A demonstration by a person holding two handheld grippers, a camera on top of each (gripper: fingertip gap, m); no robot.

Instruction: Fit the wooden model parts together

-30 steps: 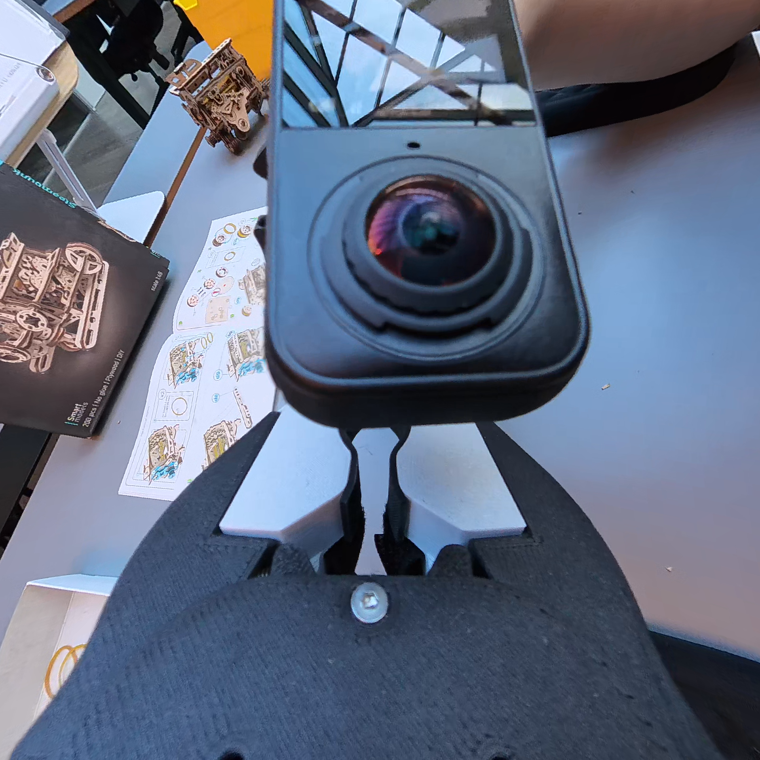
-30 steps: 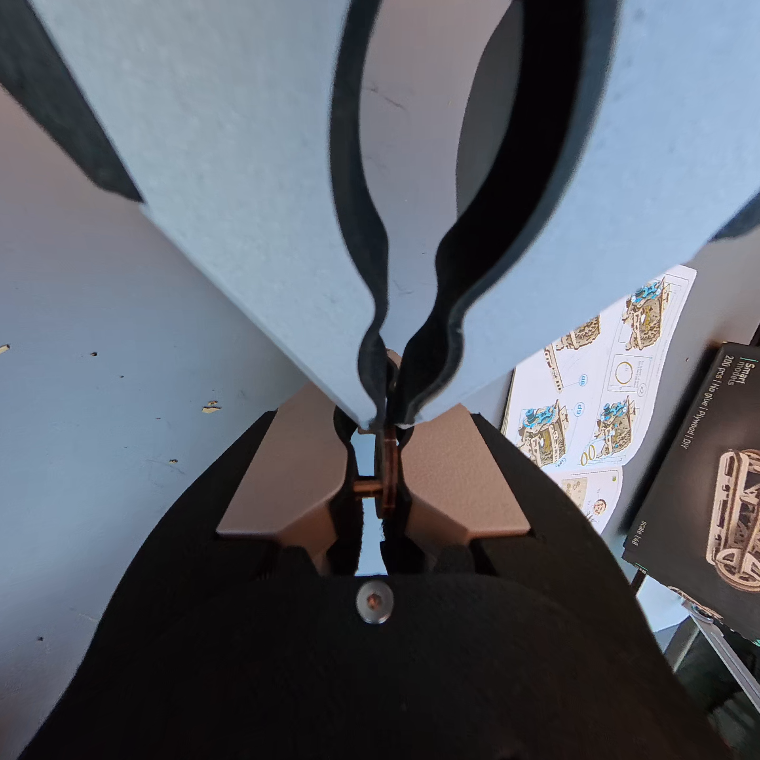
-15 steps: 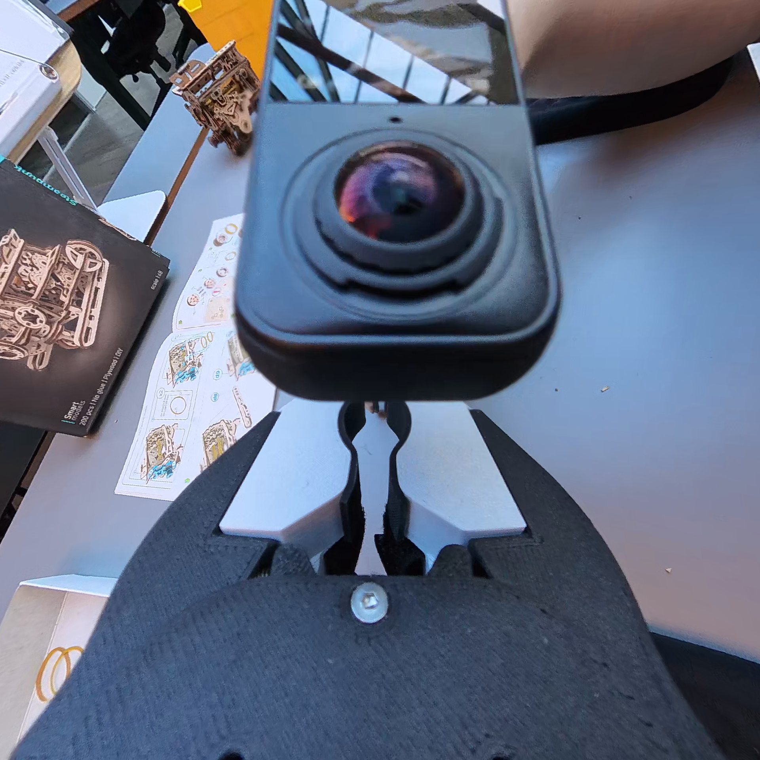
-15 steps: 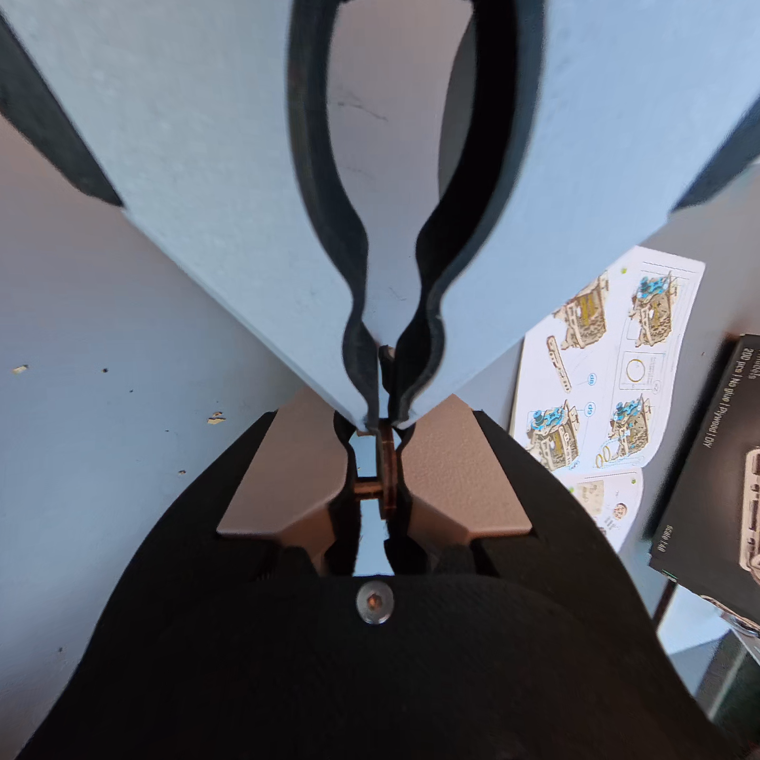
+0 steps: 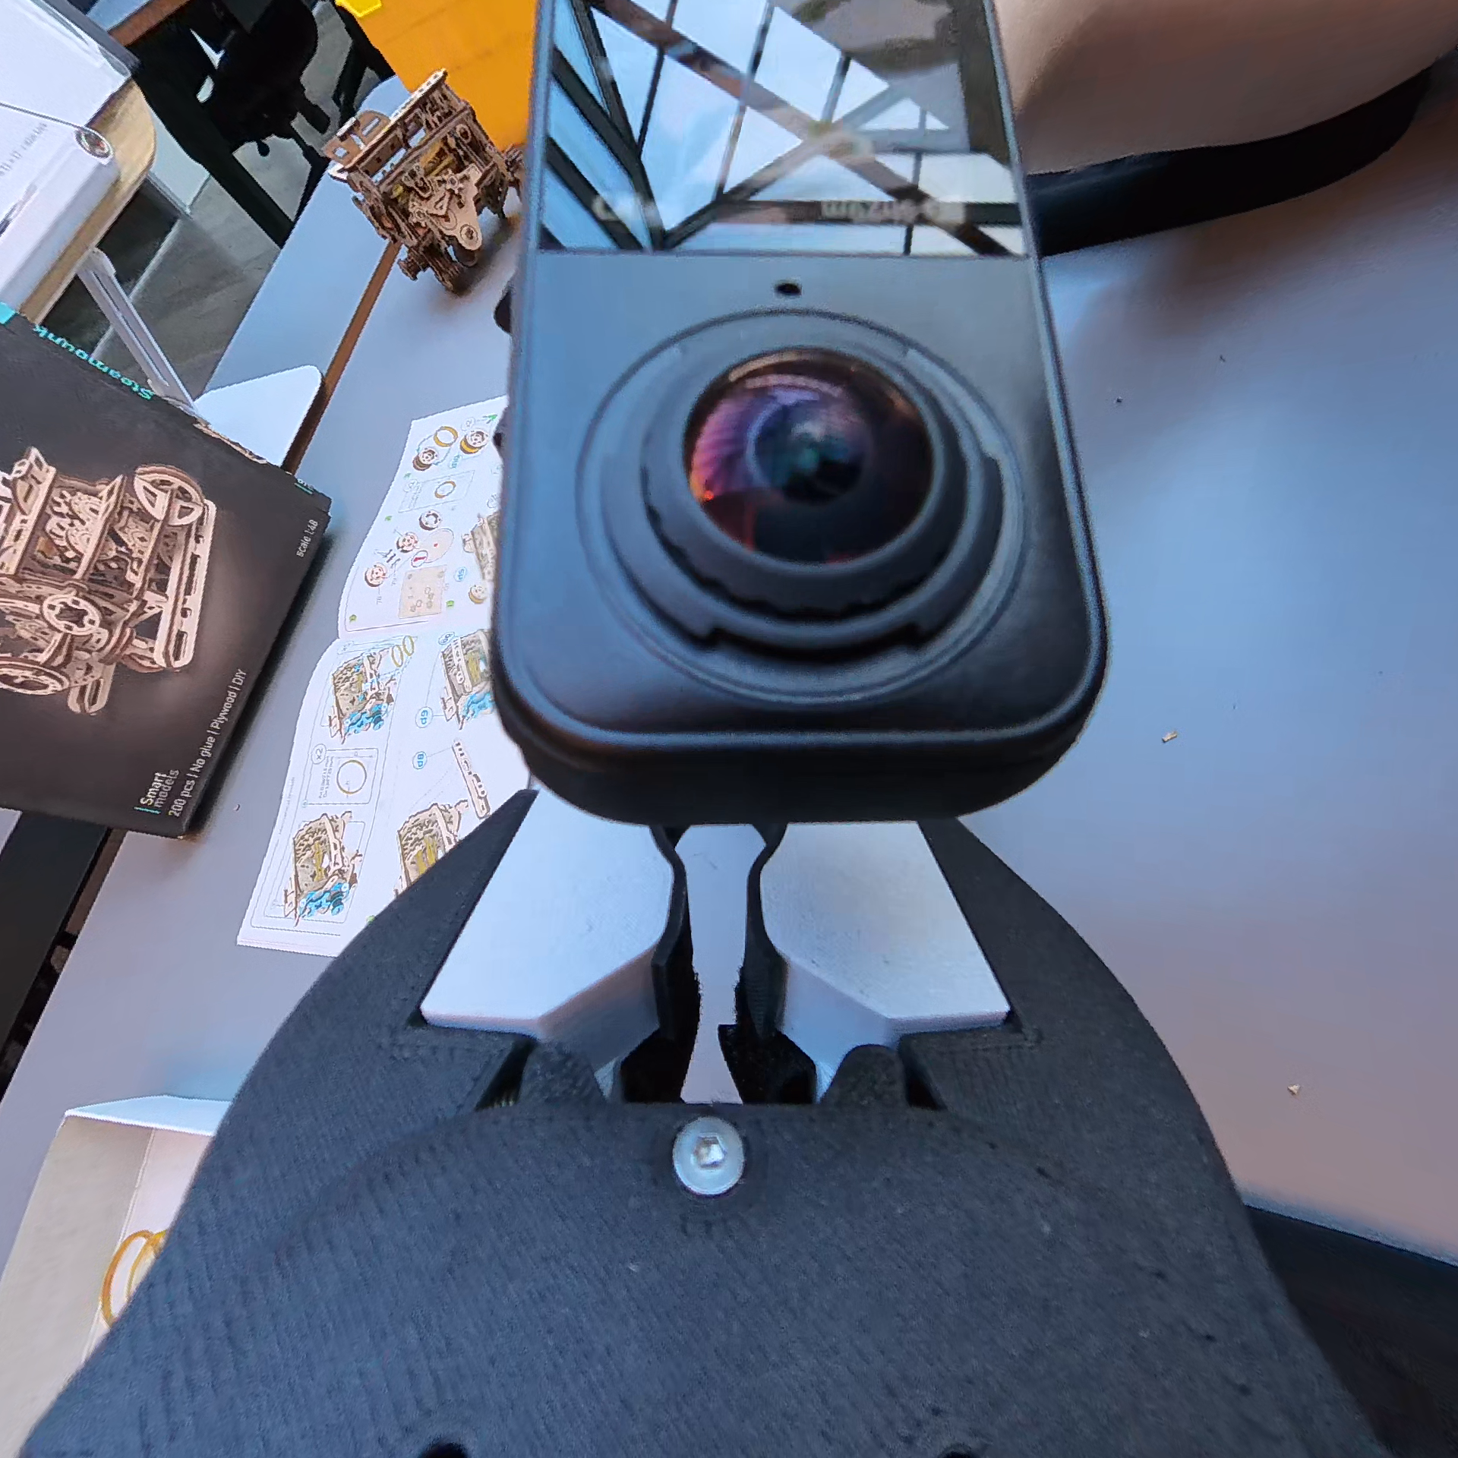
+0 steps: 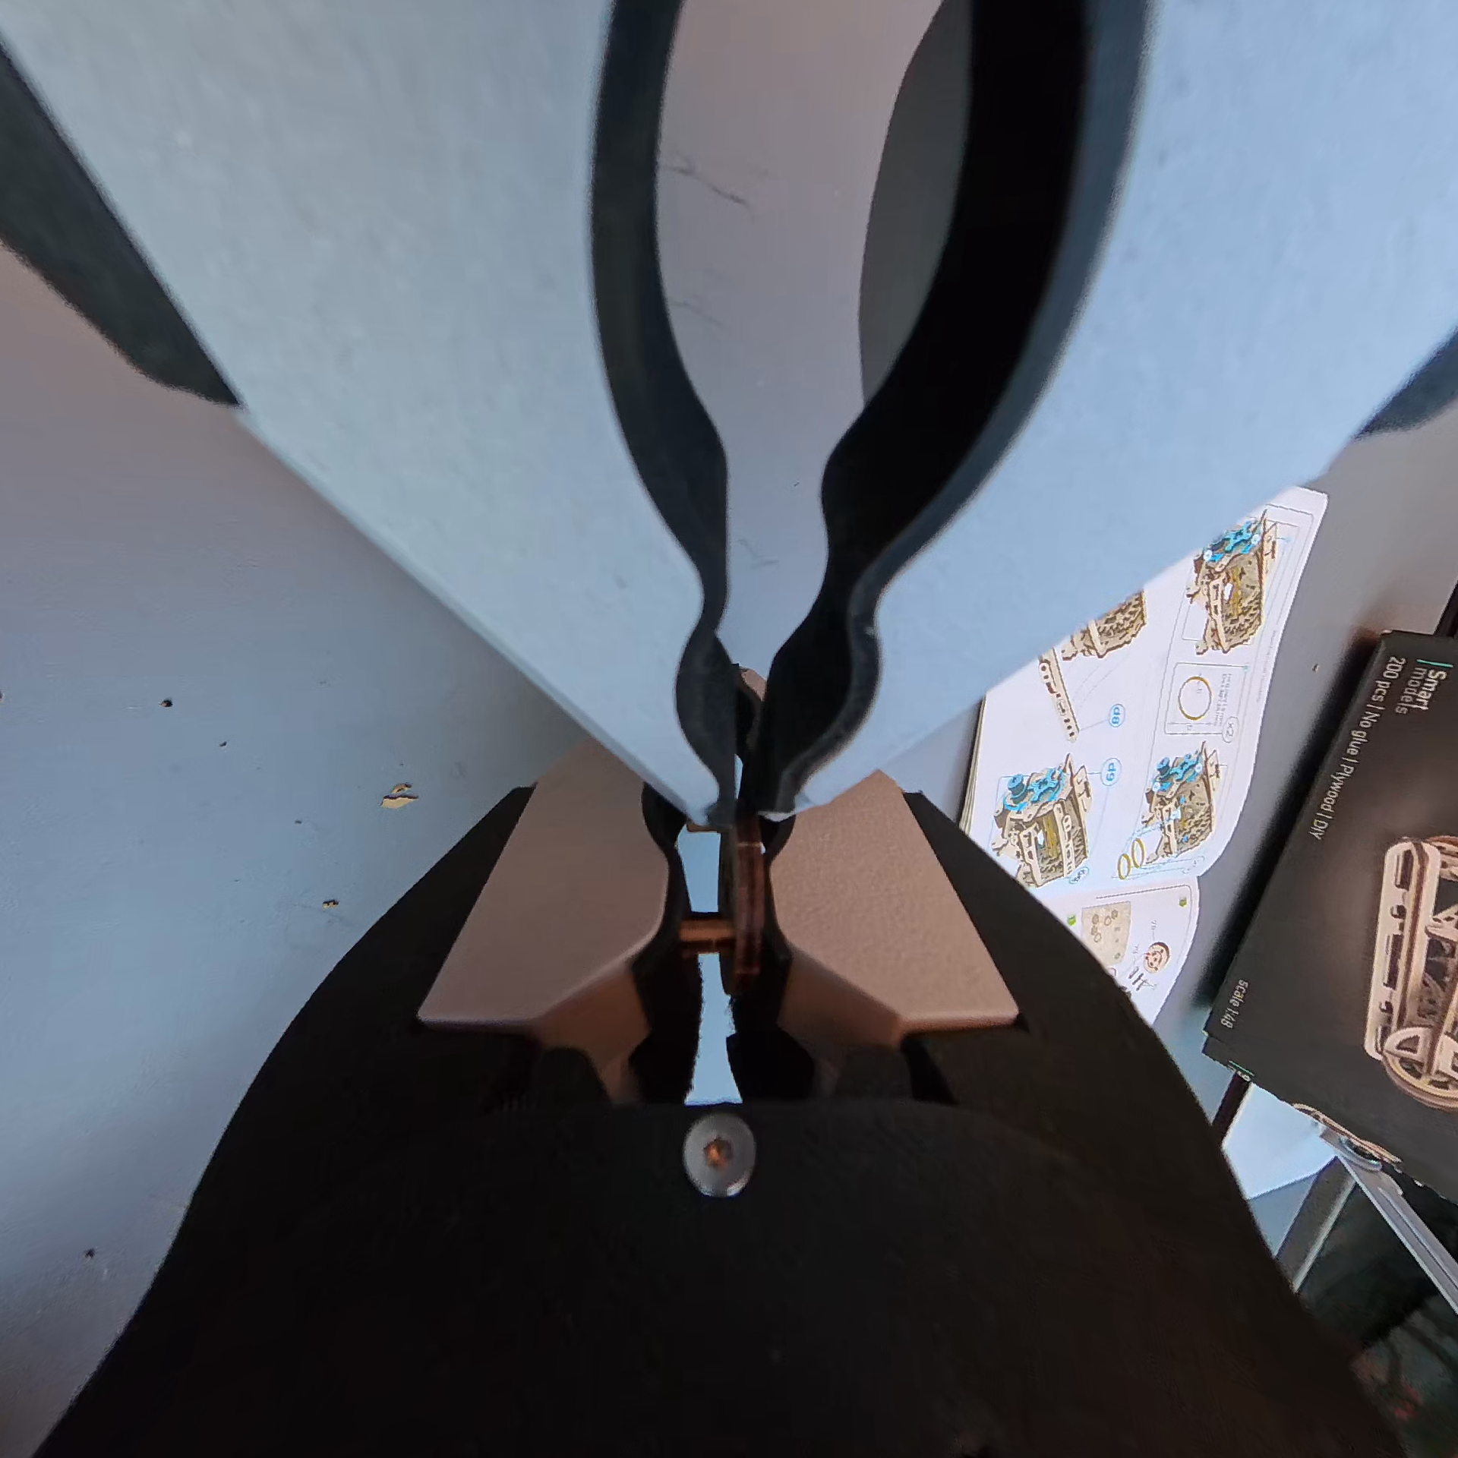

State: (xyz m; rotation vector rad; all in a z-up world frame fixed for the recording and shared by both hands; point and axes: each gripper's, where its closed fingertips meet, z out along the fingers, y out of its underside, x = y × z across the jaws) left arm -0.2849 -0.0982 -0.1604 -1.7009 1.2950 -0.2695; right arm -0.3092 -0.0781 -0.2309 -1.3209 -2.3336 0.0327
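Note:
In the right wrist view my right gripper (image 6: 722, 868) is shut on a small wooden disc with a short peg (image 6: 745, 923), held edge-on between its pads. My left gripper (image 6: 738, 797) comes in from above, tip to tip with it. Its pads are pinched on a thin brown wooden part (image 6: 748, 694) that meets the top of the disc. In the left wrist view my left gripper (image 5: 722, 868) has its fingers close together. The right gripper's black camera (image 5: 797, 489) hides its tips and both wooden parts.
On the grey table (image 5: 1262, 631) lie an instruction sheet (image 5: 379, 710) and a black model box (image 5: 118, 568) to the left, with an assembled wooden model (image 5: 426, 181) behind them. A white box (image 5: 79, 1183) is at the lower left. A person's arm (image 5: 1183, 63) is at the top right. The tips of one gripper are about 7 cm away from the tips of the other.
The two grippers have shifted slightly against each other while staying tip to tip. The right gripper's camera rose in the left wrist view, then came back down. Both grips are unchanged.

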